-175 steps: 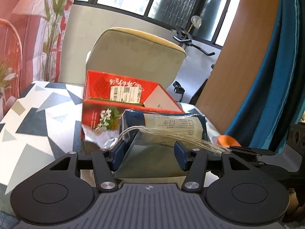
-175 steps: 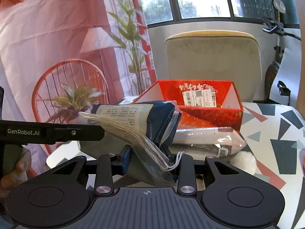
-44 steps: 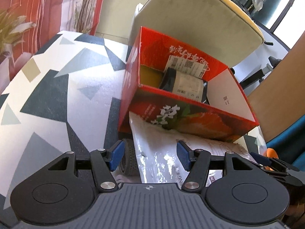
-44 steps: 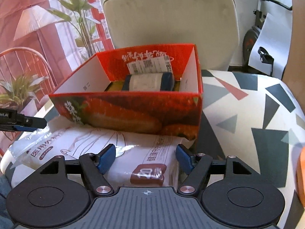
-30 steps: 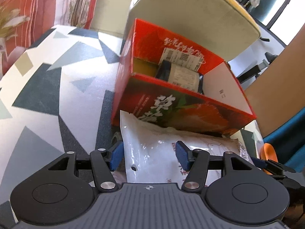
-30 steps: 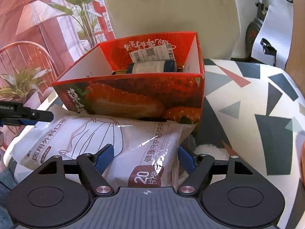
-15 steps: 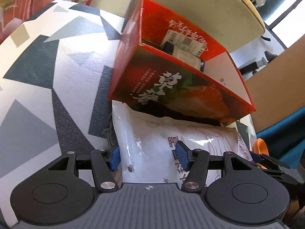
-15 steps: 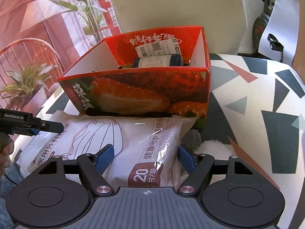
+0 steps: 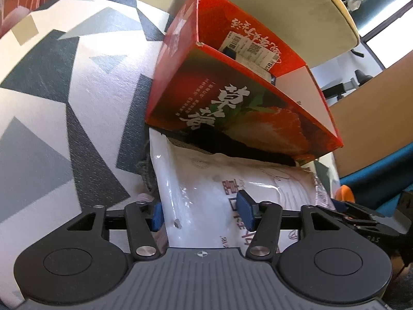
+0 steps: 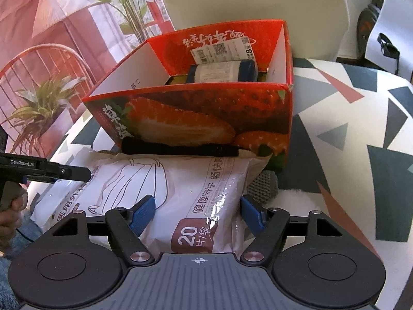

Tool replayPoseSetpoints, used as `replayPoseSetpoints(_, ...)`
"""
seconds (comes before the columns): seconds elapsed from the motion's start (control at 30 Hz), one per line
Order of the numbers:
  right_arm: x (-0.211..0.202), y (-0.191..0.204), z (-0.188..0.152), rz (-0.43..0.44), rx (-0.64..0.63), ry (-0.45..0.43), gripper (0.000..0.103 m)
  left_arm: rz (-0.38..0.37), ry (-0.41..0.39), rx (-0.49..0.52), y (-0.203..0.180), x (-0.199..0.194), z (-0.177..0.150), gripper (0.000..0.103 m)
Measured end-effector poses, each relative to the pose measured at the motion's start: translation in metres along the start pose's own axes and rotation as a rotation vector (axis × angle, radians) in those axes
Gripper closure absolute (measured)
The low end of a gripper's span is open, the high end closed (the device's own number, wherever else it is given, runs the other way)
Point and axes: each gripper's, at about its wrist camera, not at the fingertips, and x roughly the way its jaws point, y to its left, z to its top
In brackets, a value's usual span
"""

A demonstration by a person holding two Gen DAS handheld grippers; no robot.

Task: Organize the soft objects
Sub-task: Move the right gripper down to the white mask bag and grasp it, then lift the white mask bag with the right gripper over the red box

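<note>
The left gripper is reaching low and level over the table, its fingers spread wide on either side of one end of the white pack, not clamping it. The right gripper is straddling the other end, fingers equally wide and loose. The pack is lying flat, its long axis running between the grippers, its far edge tucked under the red box. A dark packet is lying inside the box. Bare table is stretching right of the right fingers.
</note>
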Motion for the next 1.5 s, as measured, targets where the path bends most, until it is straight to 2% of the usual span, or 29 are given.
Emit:
replayPoseSetpoints(0.13,0.0,0.0,-0.002,0.004,0.006,-0.004,0.035,-0.001,0.006,0.021,-0.005,0.002,-0.002,0.051)
replayPoseSetpoints(0.43,0.001,0.001,-0.002,0.007,0.01,0.004,0.036,0.007,0.004,0.05,-0.01,0.003,-0.004,0.052)
replayPoseSetpoints(0.63,0.006,-0.01,0.0,0.034,0.069,0.011,0.035,0.004,-0.005,0.076,-0.013,0.001,-0.004,0.052)
replayPoseSetpoints(0.9,-0.022,-0.009,0.007,0.057,0.064,-0.066,0.063,-0.028,-0.098,0.108,-0.018,-0.022,0.004,0.057)
replayPoseSetpoints(1.0,-0.039,-0.011,0.013,0.073,0.032,-0.1,0.069,-0.062,-0.145,0.129,-0.022,-0.034,0.008,0.059)
replayPoseSetpoints(1.1,-0.052,-0.009,0.02,0.082,-0.023,-0.124,0.076,-0.062,-0.182,0.169,-0.028,-0.044,0.011,0.059)
replayPoseSetpoints(1.37,-0.073,0.011,0.041,0.068,-0.197,-0.162,0.079,-0.056,-0.259,0.245,-0.048,-0.064,0.028,0.06)
replayPoseSetpoints(1.5,-0.087,0.019,0.056,0.05,-0.255,-0.228,0.08,-0.075,-0.319,0.278,-0.06,-0.079,0.043,0.06)
